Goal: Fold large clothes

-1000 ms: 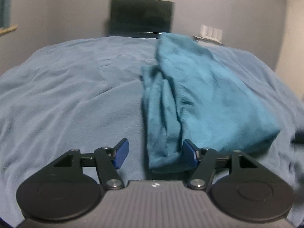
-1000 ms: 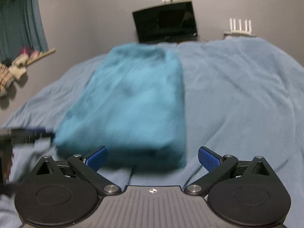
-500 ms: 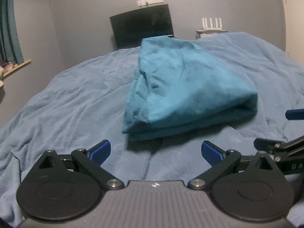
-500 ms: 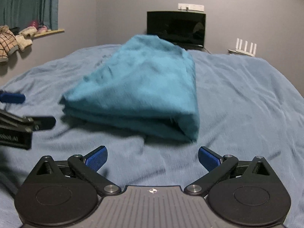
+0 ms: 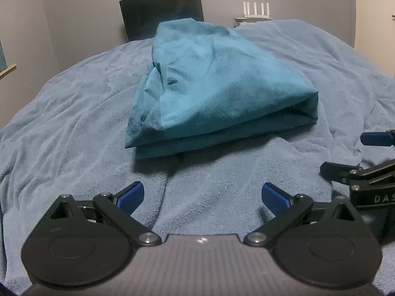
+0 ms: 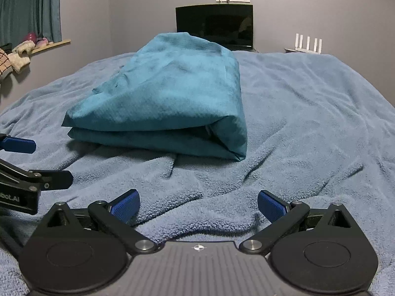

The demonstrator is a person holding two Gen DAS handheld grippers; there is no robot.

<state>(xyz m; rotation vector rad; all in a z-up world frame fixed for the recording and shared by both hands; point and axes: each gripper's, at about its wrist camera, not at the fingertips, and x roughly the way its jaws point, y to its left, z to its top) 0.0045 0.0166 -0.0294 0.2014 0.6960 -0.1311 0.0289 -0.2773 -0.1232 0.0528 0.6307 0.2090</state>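
Observation:
A teal garment (image 5: 212, 91) lies folded in a thick stack on the blue blanket (image 5: 74, 135) of the bed; it also shows in the right wrist view (image 6: 167, 103). My left gripper (image 5: 202, 196) is open and empty, a short way in front of the stack's near edge. My right gripper (image 6: 198, 204) is open and empty, also in front of the stack. The right gripper shows at the right edge of the left wrist view (image 5: 365, 157), and the left gripper at the left edge of the right wrist view (image 6: 24, 162).
A dark monitor (image 6: 214, 26) stands against the grey wall behind the bed. A white router (image 6: 308, 43) sits beside it. A curtain (image 6: 29, 7) and a shelf with soft items (image 6: 22, 49) are at the left.
Both grippers have pulled back from the folded garment toward the near side of the bed. The left gripper's jaws have opened wider. The garment now lies still.

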